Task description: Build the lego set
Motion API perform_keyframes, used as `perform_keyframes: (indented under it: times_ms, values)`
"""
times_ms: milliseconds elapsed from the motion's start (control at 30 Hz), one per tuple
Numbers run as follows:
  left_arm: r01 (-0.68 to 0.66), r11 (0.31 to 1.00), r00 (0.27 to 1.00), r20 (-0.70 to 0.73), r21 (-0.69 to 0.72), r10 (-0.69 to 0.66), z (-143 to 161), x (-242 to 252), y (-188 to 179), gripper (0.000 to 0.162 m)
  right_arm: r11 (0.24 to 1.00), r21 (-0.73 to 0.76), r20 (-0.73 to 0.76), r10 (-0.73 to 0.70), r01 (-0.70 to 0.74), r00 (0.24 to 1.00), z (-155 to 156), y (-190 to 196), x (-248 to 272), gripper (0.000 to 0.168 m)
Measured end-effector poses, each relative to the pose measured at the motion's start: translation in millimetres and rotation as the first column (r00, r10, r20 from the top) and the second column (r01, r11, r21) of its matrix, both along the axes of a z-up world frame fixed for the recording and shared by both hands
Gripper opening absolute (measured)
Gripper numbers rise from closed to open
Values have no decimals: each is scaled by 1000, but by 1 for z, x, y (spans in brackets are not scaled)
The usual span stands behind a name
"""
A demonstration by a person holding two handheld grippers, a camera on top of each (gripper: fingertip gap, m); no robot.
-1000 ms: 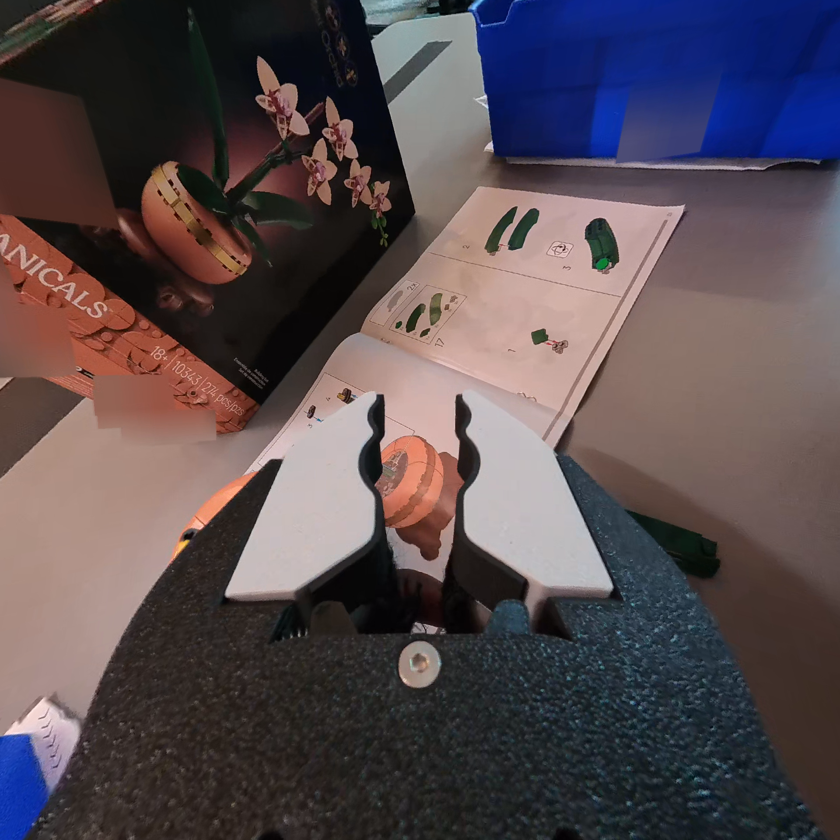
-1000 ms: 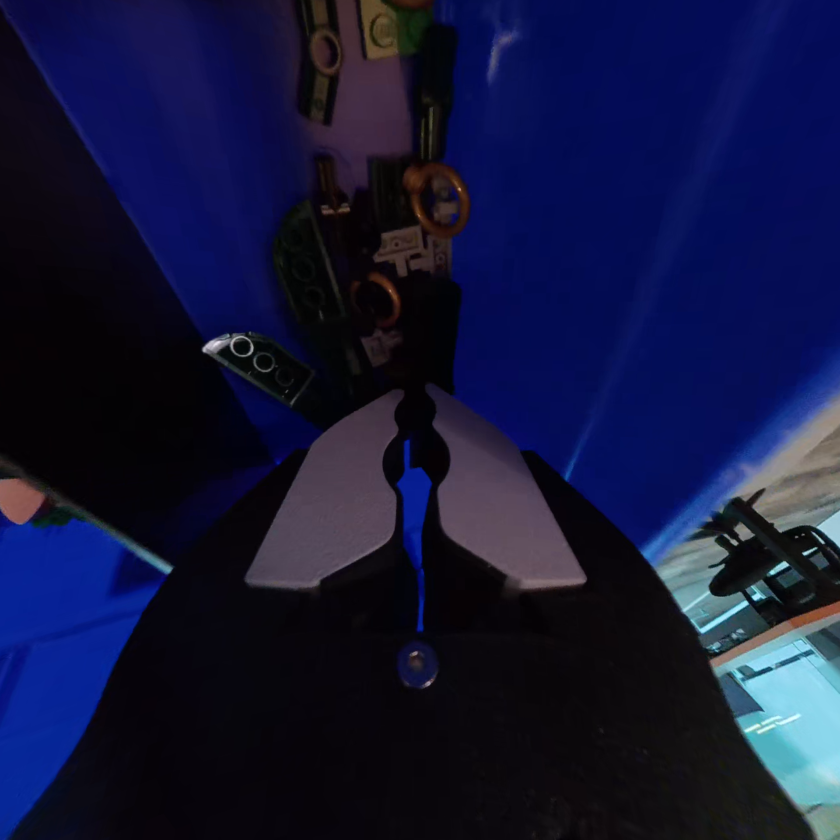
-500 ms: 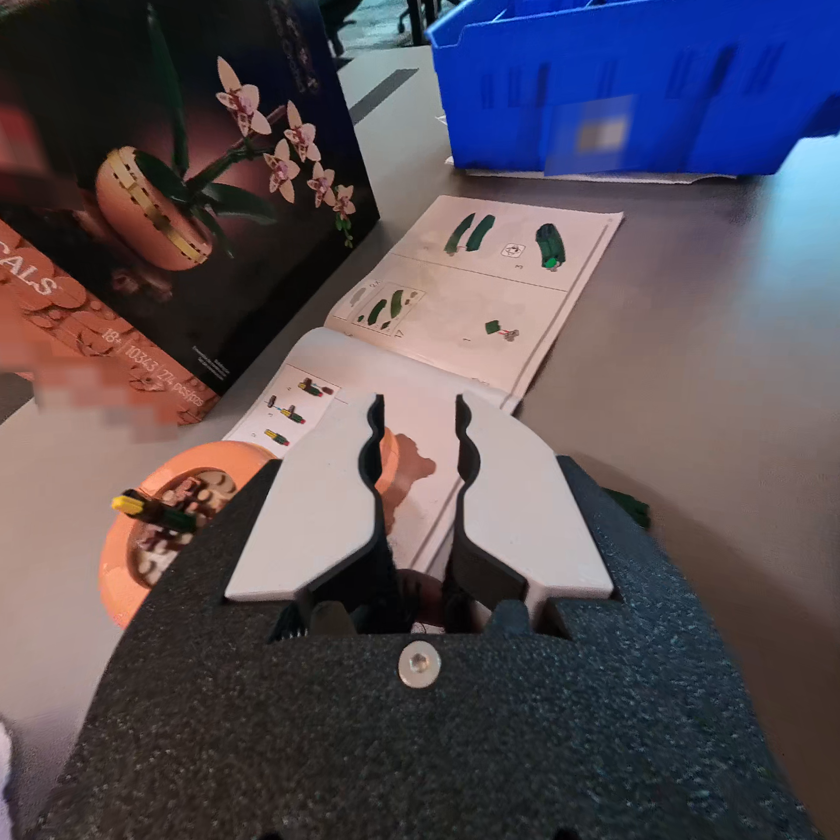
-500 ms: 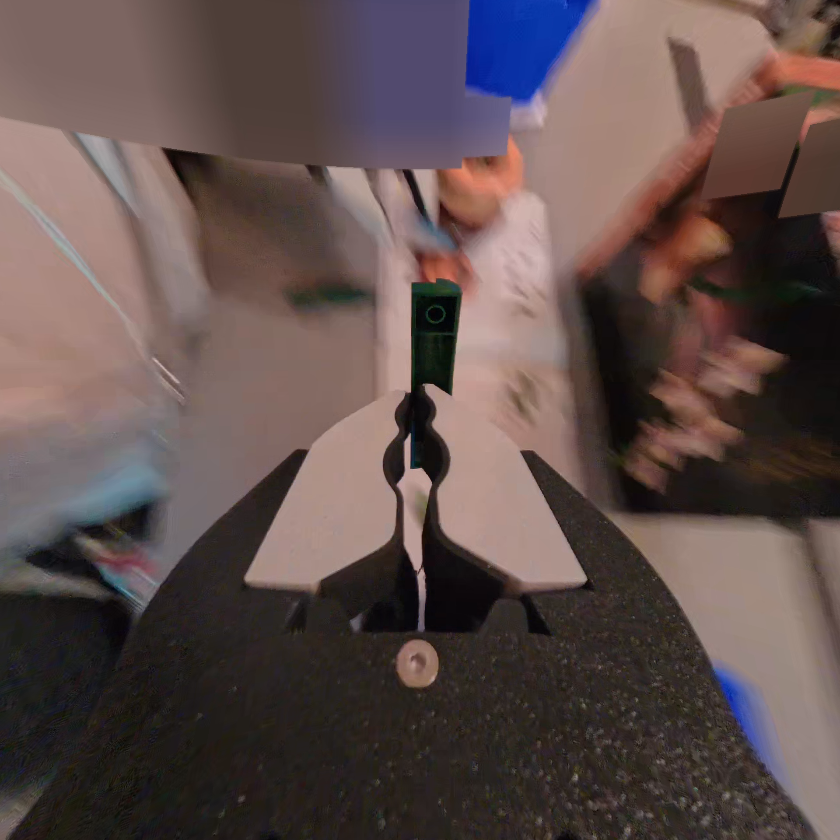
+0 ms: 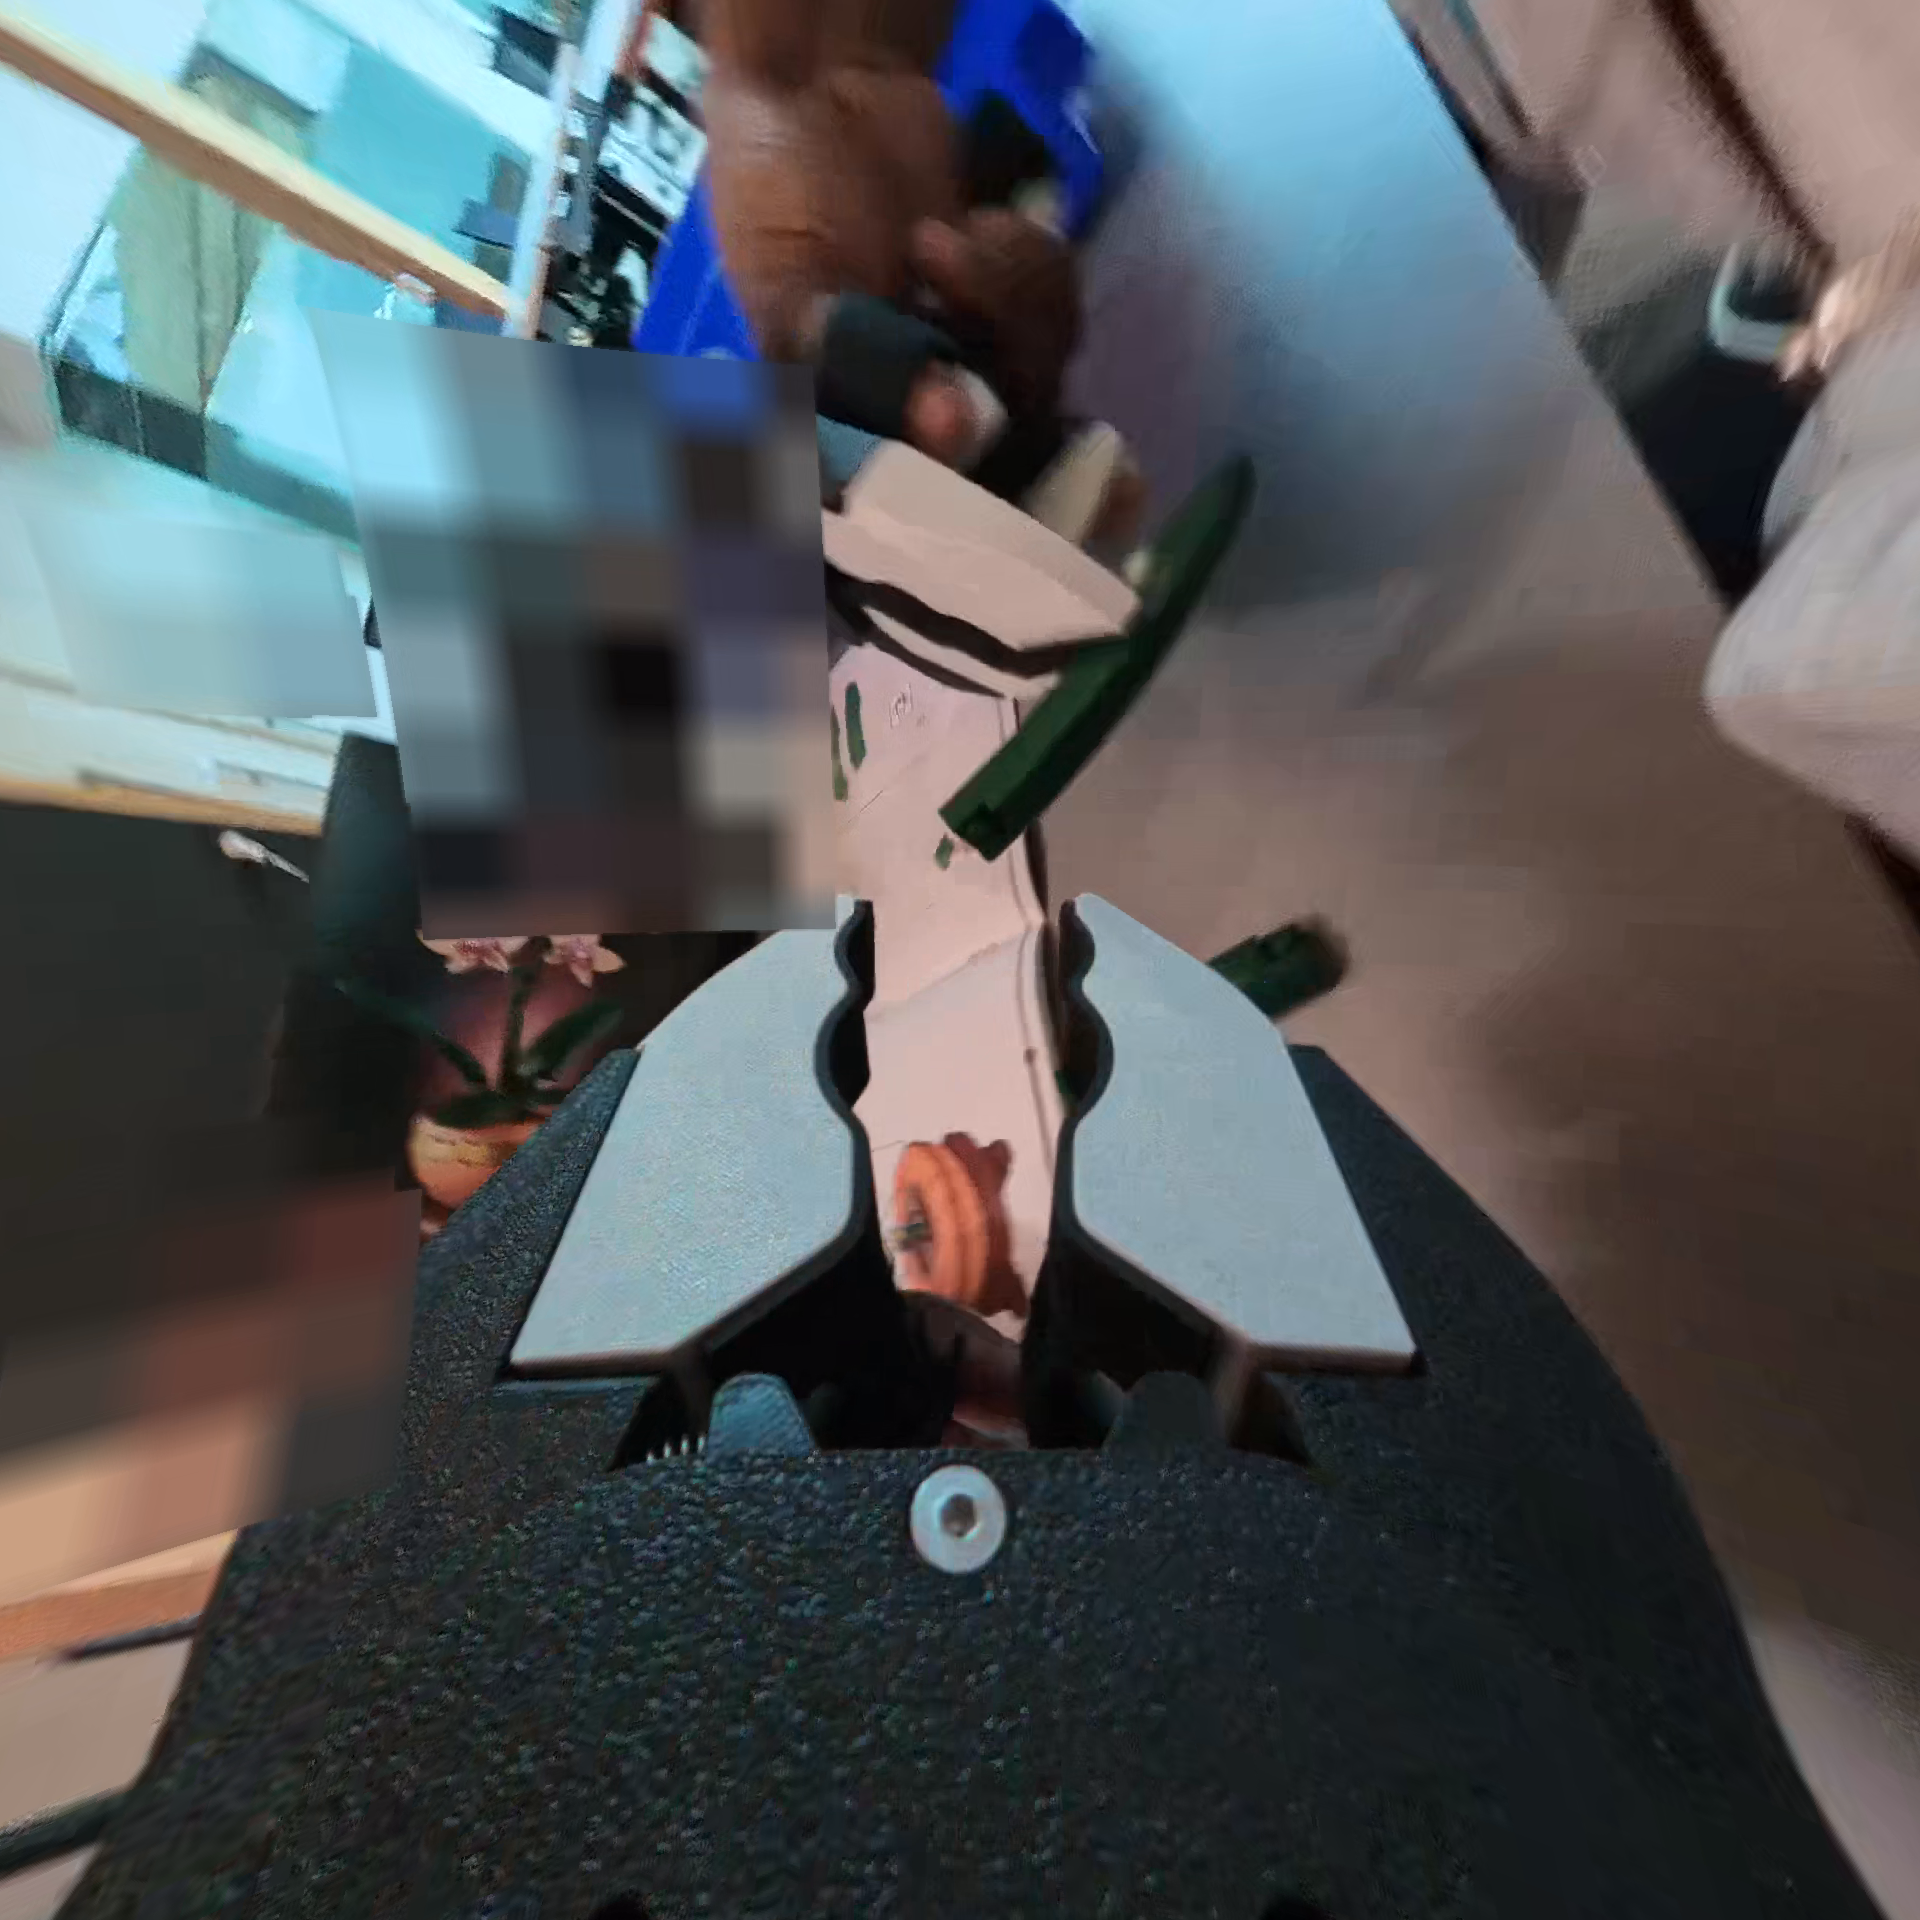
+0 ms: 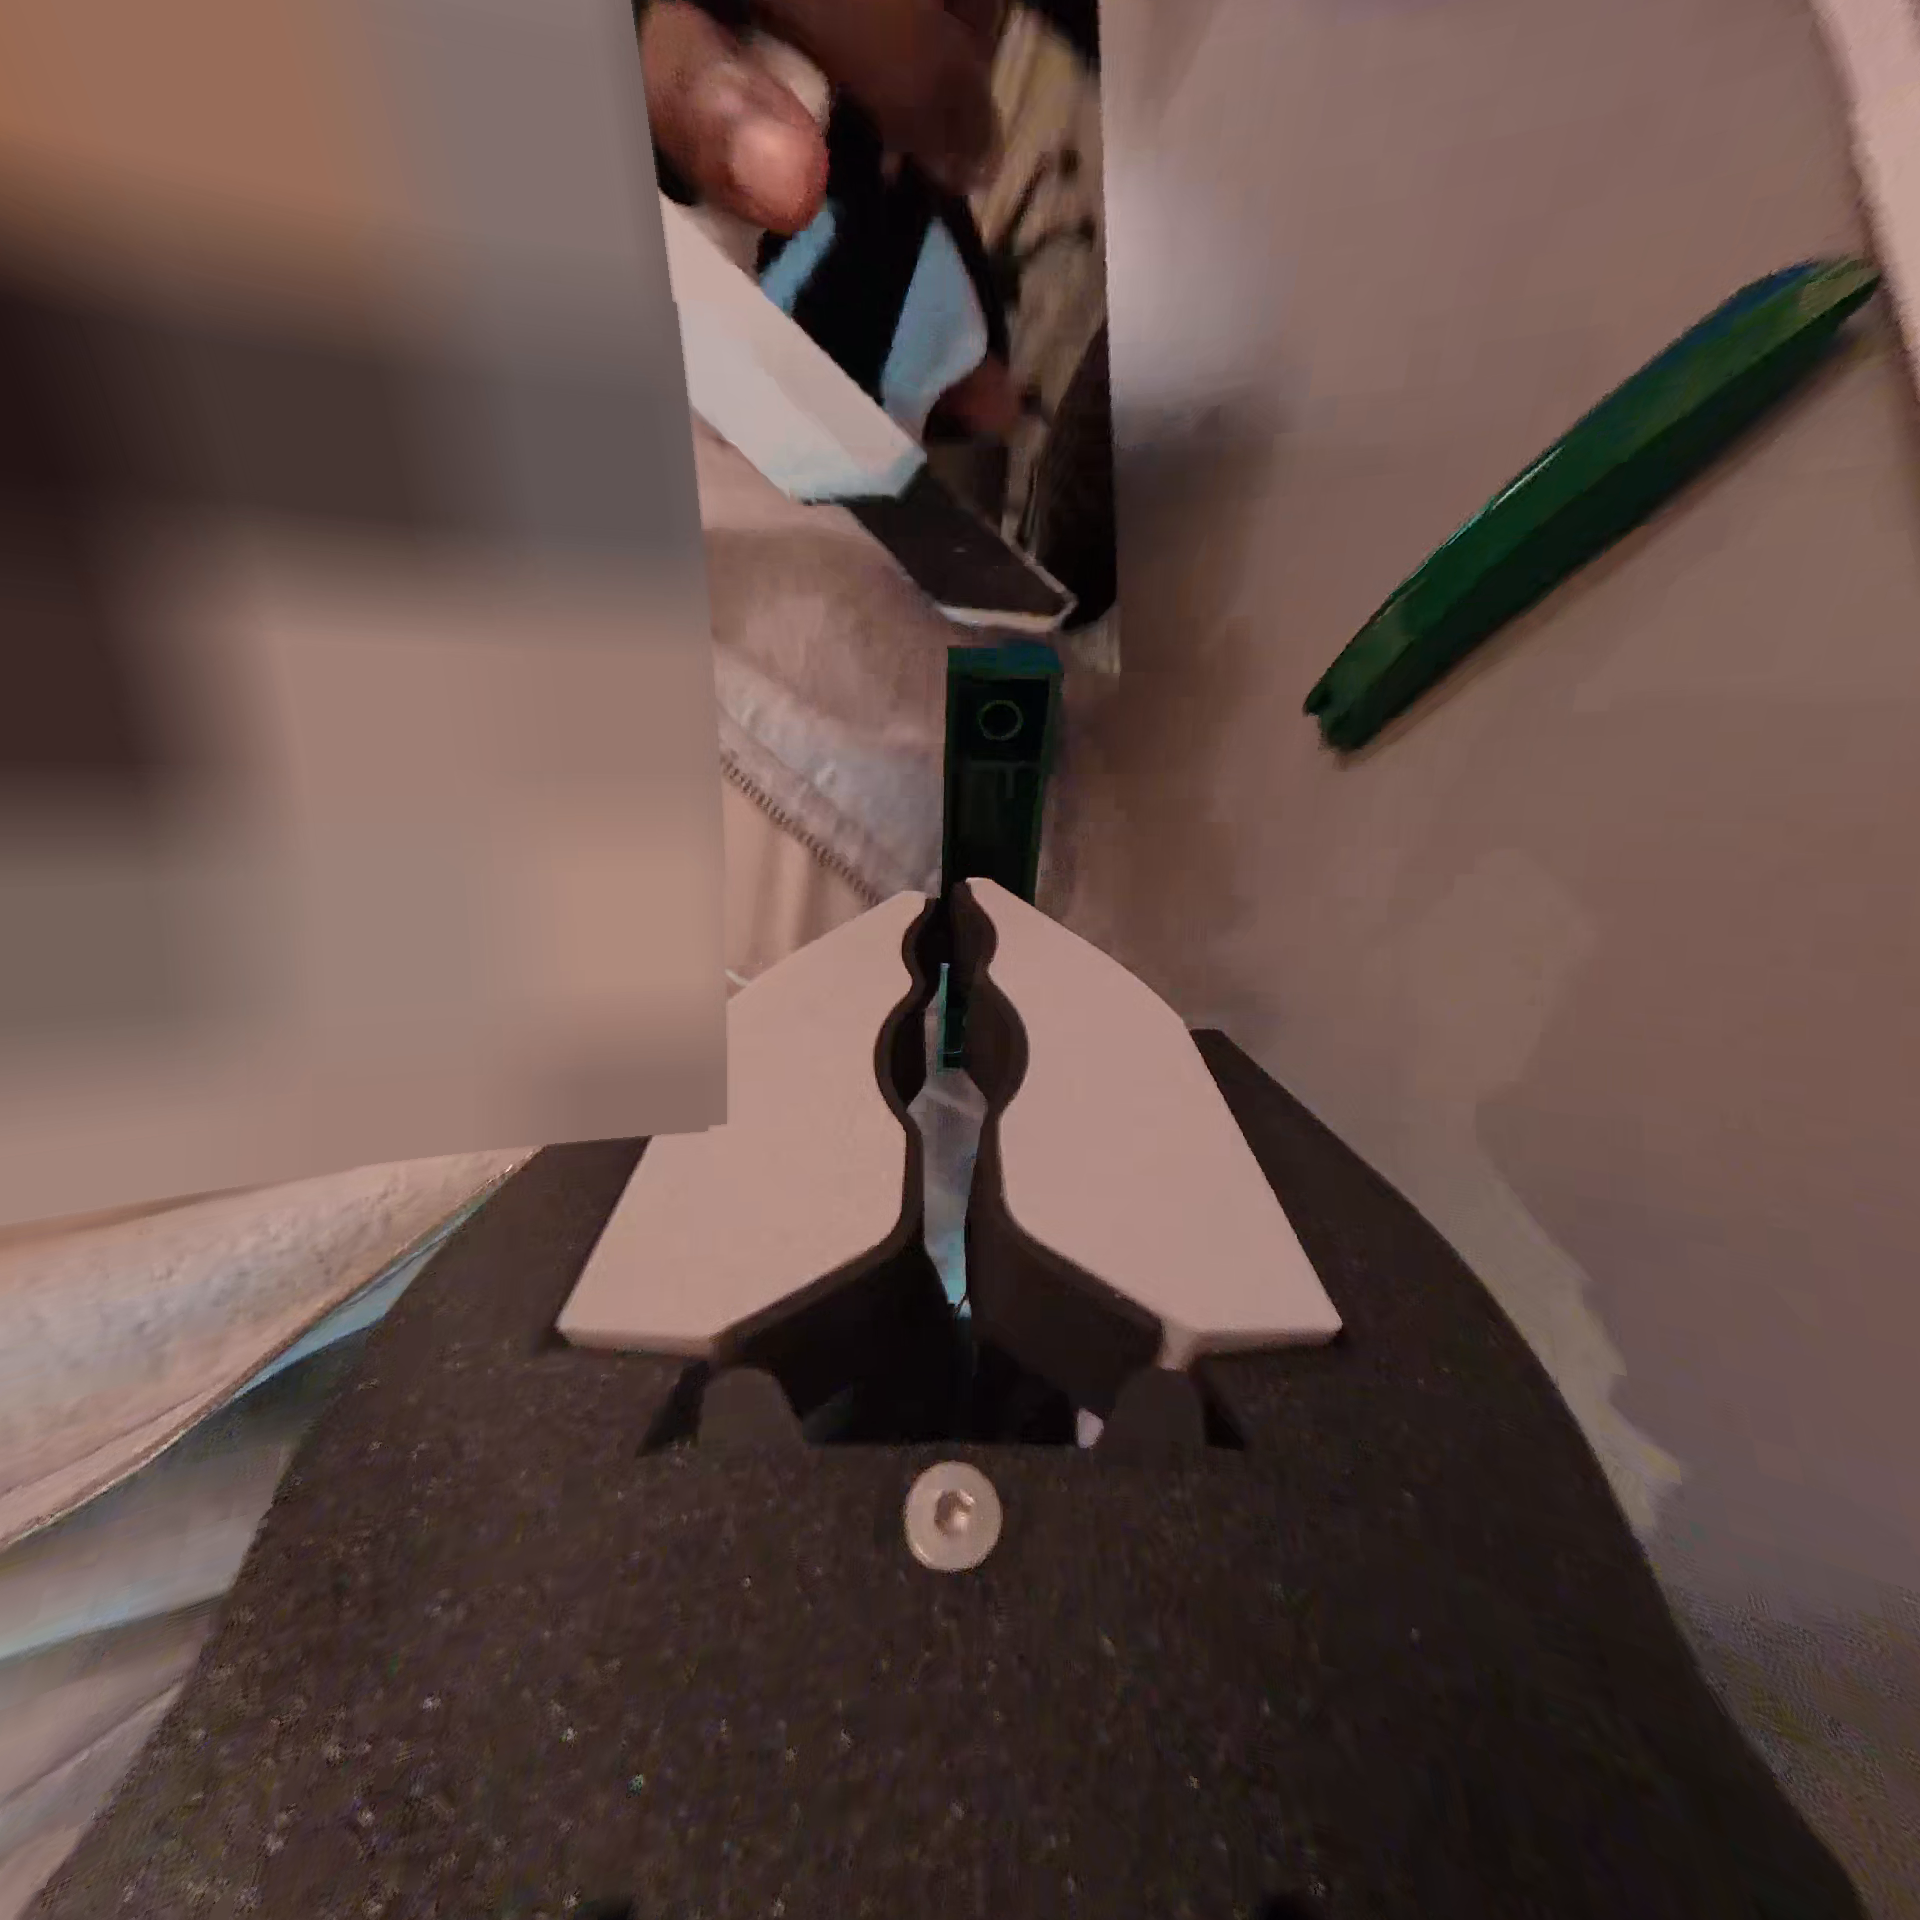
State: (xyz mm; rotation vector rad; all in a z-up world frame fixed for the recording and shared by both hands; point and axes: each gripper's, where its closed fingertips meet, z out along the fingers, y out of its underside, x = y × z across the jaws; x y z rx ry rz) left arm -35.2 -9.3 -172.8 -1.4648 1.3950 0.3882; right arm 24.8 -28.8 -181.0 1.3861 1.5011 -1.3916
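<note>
My right gripper point(image 6: 956, 896) is shut on a long dark green lego piece point(image 6: 997, 769) that sticks out forward past its tips. In the left wrist view the right gripper point(image 5: 1081, 613) hangs ahead with that green piece point(image 5: 1091, 686) slanting down toward me. My left gripper point(image 5: 964, 930) is open and empty, just below and short of the piece, over the open instruction booklet point(image 5: 940, 1039). Both views are blurred by motion.
A second dark green leaf piece point(image 6: 1590, 499) lies on the grey table; one such piece shows in the left wrist view point(image 5: 1278, 961). The lego box point(image 5: 488, 1049) stands at the left. A blue bin point(image 5: 1023, 99) is behind, partly hidden by a hand point(image 5: 831, 177).
My right gripper has come out of the blue bin with the green piece and swung over to face my left gripper. My left gripper has risen and turned toward it, still open.
</note>
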Motion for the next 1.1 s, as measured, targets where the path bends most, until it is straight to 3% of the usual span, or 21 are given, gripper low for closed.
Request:
perform_keyframes:
  times_ms: [100,200,300,333,433,533,600,633,667,733,767,800,833,900,933,1033,1100]
  values:
    - [93,995,979,-185,26,-87,-5,11,6,34,991,71,113,103,-111,988,1,9,6,1]
    - [161,986,952,-268,34,-146,-4,21,16,33,963,162,199,180,-214,963,-2,21,9,1]
    - [166,985,928,-332,-42,-171,-16,23,24,23,921,245,220,253,-304,942,0,26,9,1]
    - [167,984,931,-320,-61,-178,-19,25,25,14,900,282,222,277,-333,935,-1,28,9,1]
    - [117,978,977,-156,-171,-144,-26,26,23,11,864,371,161,302,-341,940,-2,33,6,4]
    - [3,951,991,130,-308,39,-27,12,26,11,851,507,-71,204,-141,976,14,50,-22,38]
    - [-95,929,914,338,-358,224,-23,-4,34,11,781,607,-336,82,149,938,37,72,-50,65]
    - [-125,916,829,467,-381,307,-15,-9,37,11,731,604,-464,-1,317,886,53,81,-61,72]
    - [-153,907,695,610,-392,381,-3,-14,43,11,668,559,-586,-101,491,804,69,90,-69,75]
    - [-198,904,362,829,-379,427,23,-30,53,11,507,368,-765,-312,779,564,92,104,-77,65]
    - [-256,902,232,884,-347,406,32,-40,57,11,434,265,-806,-390,861,445,97,106,-79,59]
    - [-335,890,172,909,-309,380,37,-50,60,11,380,194,-822,-440,904,362,97,105,-81,56]
    - [-422,866,162,917,-270,365,39,-56,62,11,340,175,-826,-461,924,326,91,102,-85,56]
    - [-521,828,152,932,-208,329,46,-59,64,11,308,233,-818,-451,923,357,73,92,-95,56]
    - [-542,818,139,939,-194,315,49,-58,65,11,296,255,-816,-444,920,369,67,89,-101,56]
    - [-589,790,131,944,-171,303,50,-57,63,11,269,201,-841,-446,942,307,73,85,-107,41]
    - [-610,780,159,942,-141,295,50,-57,61,11,283,233,-834,-434,930,341,70,80,-111,40]
